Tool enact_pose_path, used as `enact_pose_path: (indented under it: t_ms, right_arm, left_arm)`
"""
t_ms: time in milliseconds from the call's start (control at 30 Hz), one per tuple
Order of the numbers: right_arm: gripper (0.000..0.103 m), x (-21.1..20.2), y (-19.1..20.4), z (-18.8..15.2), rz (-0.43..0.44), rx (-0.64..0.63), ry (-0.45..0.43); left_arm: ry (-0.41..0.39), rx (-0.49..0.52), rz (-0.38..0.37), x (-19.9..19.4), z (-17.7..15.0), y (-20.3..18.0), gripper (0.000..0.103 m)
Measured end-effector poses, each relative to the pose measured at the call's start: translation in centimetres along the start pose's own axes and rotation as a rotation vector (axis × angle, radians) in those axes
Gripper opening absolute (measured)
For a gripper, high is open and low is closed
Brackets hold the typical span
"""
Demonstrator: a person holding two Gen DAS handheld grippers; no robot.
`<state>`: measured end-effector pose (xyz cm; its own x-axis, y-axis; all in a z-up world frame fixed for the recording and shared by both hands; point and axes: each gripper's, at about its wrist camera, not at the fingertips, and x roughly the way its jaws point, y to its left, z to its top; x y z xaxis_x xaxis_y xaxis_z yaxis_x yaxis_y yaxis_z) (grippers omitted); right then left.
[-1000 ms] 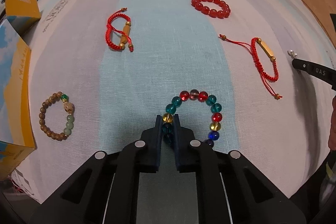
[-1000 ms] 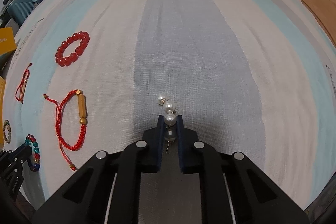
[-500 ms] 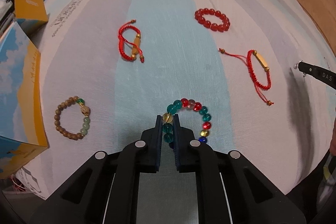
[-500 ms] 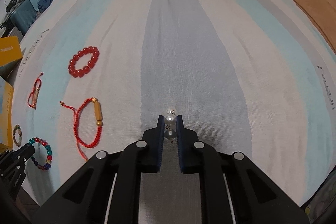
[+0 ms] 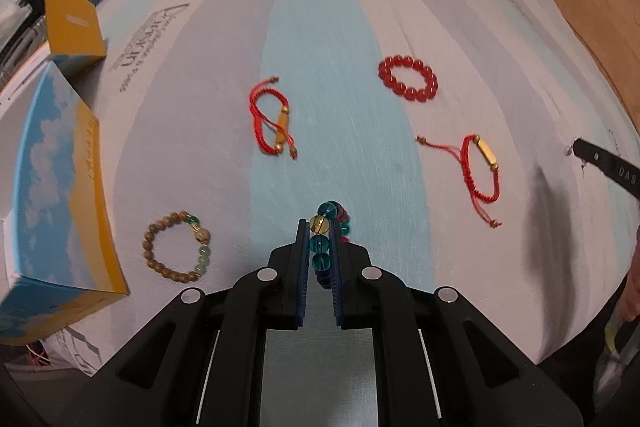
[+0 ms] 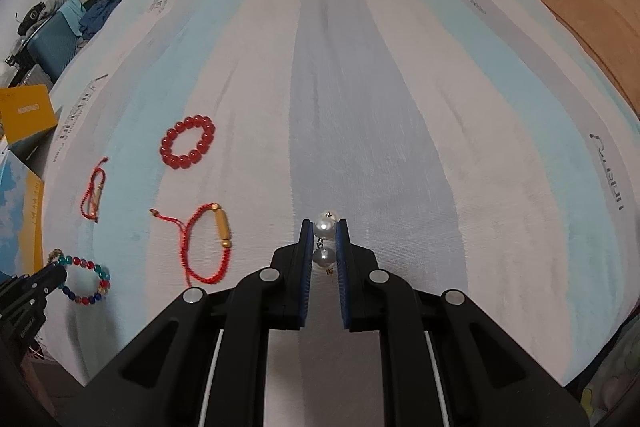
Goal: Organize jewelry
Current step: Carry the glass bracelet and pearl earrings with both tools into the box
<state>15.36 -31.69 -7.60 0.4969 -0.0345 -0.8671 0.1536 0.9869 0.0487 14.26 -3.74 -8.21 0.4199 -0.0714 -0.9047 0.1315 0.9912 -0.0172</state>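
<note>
White letters "DAS" on the right gripper (image 5: 576,148), printed lettering on striped cloth (image 5: 332,107) too distorted to read

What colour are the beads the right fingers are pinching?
White pearl beads, clearest in the right wrist view.

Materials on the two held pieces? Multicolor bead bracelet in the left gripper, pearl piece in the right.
Multicolor bead bracelet: likely glass or clear resin; the beads look translucent and glossy with sharp highlights. Pearl piece: pearl or imitation pearl; white, lustrous round beads joined by thin metal links. Real or fake cannot be told.
</note>
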Motion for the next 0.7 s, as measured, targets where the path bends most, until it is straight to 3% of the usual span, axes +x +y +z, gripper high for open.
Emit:
enact_pose_path:
  t_ms: [367,700]
  right_arm:
    - [0.011,-3.5,3.3,0.8,0.026,-0.021,-0.048]
    - [0.011,-6.7,10.4,1.8,0.083,-0.085,-0.093]
  left_arm:
    - [-0.044,-0.011,0.019,-3.7,0.8,2.3,0.009]
    - [-0.098,-0.074,0.065,-7.9,0.8,8.1,0.009]
